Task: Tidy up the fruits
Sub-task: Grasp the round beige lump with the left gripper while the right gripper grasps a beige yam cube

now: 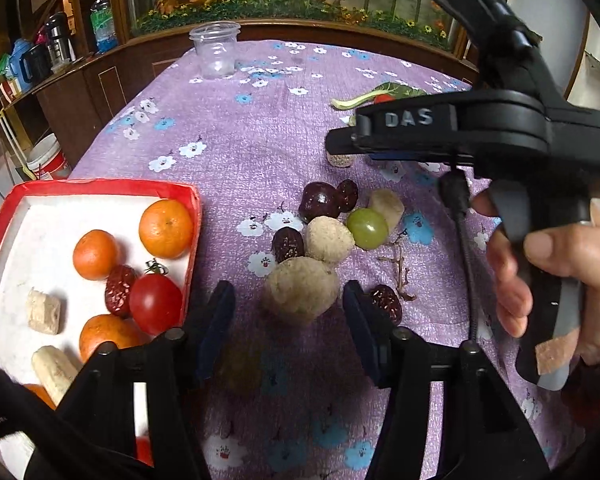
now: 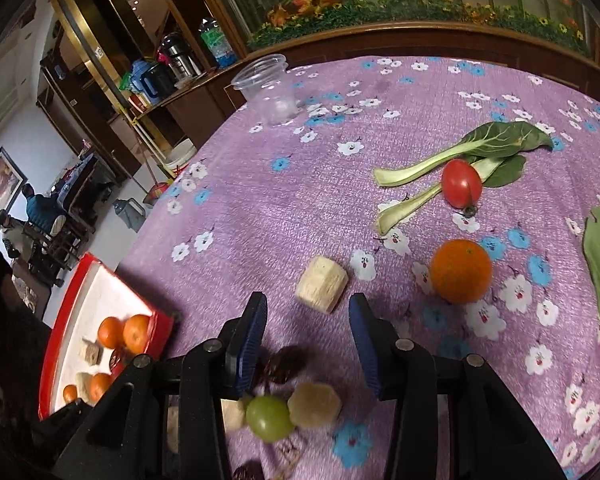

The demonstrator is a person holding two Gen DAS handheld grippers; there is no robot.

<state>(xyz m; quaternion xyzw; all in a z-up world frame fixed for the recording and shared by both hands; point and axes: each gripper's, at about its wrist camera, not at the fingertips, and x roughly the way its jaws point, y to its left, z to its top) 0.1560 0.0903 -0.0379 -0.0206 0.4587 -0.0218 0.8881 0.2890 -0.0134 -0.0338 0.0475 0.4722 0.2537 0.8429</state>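
In the left wrist view a pale, lumpy fruit piece (image 1: 302, 296) lies on the purple cloth between the fingers of my left gripper (image 1: 290, 320). The jaws stand open, with a gap on each side of the piece. Behind it lie another pale lump (image 1: 328, 238), a green grape (image 1: 367, 228), dark plums (image 1: 320, 200) and red dates (image 1: 288, 244). The red tray (image 1: 100, 186) at the left holds oranges, a cherry tomato, a date and pale pieces. My right gripper (image 2: 306, 320) is open and empty over the cloth, just short of a pale cut piece (image 2: 322, 284).
An orange (image 2: 460, 272), a tomato (image 2: 461, 184) and bok choy leaves (image 2: 480, 148) lie to the right. A clear plastic jar (image 2: 268, 88) stands at the far table edge. A hand (image 1: 540, 272) holds the right gripper's body above the pile. Wooden cabinets stand beyond the table.
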